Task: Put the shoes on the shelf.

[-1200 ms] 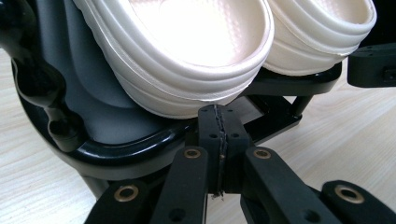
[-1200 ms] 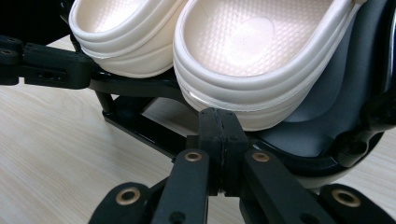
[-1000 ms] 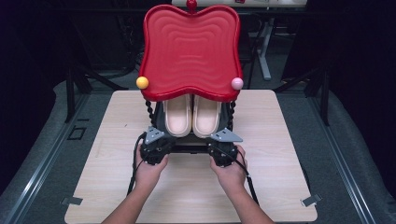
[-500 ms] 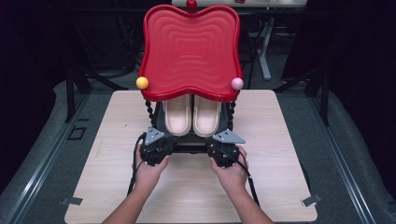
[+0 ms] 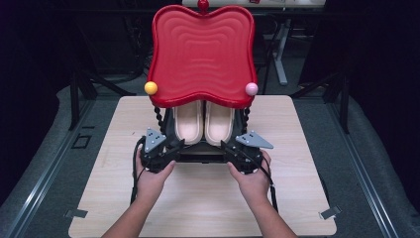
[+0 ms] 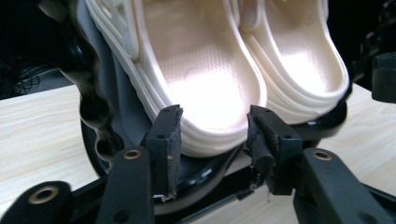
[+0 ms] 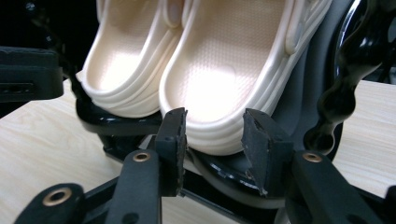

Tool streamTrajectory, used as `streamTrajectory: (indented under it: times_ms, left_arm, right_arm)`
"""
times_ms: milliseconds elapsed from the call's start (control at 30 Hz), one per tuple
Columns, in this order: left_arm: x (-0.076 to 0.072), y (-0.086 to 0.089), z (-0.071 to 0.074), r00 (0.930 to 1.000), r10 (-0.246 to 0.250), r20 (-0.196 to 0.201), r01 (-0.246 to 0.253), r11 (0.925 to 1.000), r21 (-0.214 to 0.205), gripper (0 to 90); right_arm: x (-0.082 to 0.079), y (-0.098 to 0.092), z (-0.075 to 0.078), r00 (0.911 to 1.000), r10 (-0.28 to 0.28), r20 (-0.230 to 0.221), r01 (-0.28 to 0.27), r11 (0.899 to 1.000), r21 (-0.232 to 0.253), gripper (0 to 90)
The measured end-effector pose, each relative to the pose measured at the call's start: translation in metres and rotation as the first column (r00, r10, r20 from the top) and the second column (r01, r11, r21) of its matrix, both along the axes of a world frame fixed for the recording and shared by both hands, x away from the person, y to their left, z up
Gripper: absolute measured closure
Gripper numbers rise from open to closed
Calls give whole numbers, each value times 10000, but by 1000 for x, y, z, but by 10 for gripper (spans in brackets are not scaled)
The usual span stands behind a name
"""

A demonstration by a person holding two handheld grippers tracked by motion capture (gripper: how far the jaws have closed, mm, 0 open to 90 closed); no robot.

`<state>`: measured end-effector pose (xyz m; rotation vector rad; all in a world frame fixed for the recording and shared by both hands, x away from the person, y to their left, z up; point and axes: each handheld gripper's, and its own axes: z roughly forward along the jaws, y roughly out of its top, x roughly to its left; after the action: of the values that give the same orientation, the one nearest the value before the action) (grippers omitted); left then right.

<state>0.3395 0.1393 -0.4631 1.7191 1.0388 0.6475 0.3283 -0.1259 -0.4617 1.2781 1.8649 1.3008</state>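
Nearest the person, at the wooden table's (image 5: 208,208) front, both hands steady the tools: the left gripper (image 6: 214,128) and right gripper (image 7: 212,133) have just been opening, and each now stands released around the heel of one cream foam clog, its pads apparently clear of it. Beyond them, the left clog (image 5: 187,123) and right clog (image 5: 220,123) lie side by side on the black lower shelf (image 5: 200,154) of a rack, under its red wavy-edged plastic tray (image 5: 202,54). Placing looks finished; the next move calls for drawing both grippers straight back without nudging the heels.
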Motion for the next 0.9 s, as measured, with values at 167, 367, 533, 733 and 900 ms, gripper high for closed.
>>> streamTrajectory:
  times_ms: [167, 367, 533, 733, 900]
  left_arm:
    - [5, 1, -3, 9998, 157, -75, -158, 9997, -203, 495]
    - [11, -1, -5, 9996, 273, -6, -273, 9988, -397, 477]
    - [17, -2, -10, 9991, 334, -276, -344, 9987, -384, 475]
    - [23, -2, -12, 9989, 270, -373, -292, 9978, -593, 502]
    - [26, -5, -14, 9992, 314, -249, -324, 9985, -430, 536]
  right_arm:
    - [3, 1, 2, 9997, -109, 229, 108, 9999, 37, 569]
    - [10, 4, 2, 9994, -246, 225, 246, 9997, 12, 550]
    - [16, 5, 0, 9995, -303, 51, 303, 9995, 27, 549]
    - [20, 5, -5, 9994, -346, -74, 346, 9994, 43, 549]
    - [24, 6, -7, 9995, -300, 1, 300, 9995, 43, 567]
